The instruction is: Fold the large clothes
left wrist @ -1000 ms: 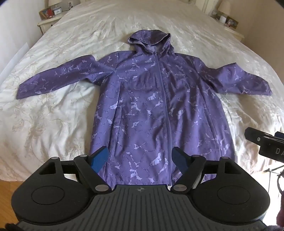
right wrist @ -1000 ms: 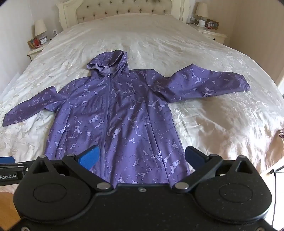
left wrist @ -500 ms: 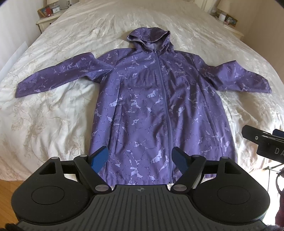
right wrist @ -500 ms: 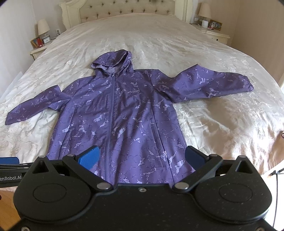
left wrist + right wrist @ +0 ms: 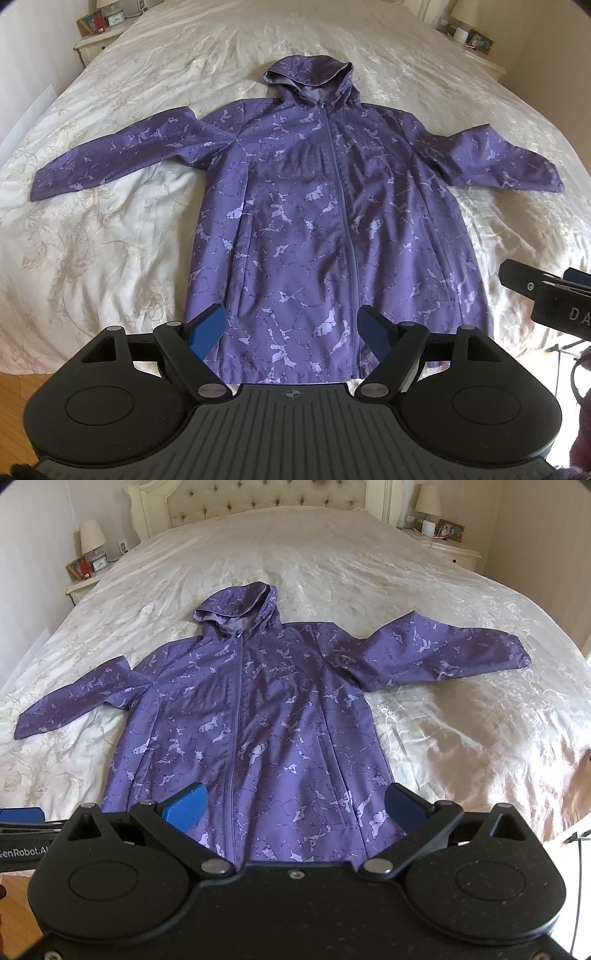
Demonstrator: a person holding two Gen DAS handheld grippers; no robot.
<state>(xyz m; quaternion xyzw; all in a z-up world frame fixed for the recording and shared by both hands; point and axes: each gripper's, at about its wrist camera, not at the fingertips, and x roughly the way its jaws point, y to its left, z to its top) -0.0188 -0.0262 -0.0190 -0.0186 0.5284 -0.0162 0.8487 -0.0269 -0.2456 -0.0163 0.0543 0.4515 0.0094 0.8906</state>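
A purple hooded jacket (image 5: 325, 221) with a pale marbled print lies flat and zipped on the bed, front up, hood (image 5: 310, 79) pointing to the headboard and both sleeves spread out. My left gripper (image 5: 291, 328) hangs open above its bottom hem, blue pads apart and empty. From the right wrist view the same jacket (image 5: 258, 720) fills the middle. My right gripper (image 5: 295, 806) is open over the hem too, with nothing between its fingers. The right gripper's side (image 5: 546, 299) pokes in at the left view's right edge.
The cream floral bedspread (image 5: 92, 240) covers a wide bed with a tufted headboard (image 5: 266, 498). Nightstands with lamps and photo frames stand at both sides (image 5: 85, 572) (image 5: 447, 542). Wooden floor (image 5: 22, 384) shows below the bed's near edge.
In the left view the jacket has slid slightly down and the view has tilted a little. The right view likewise shifted a bit. Both grippers stay open.
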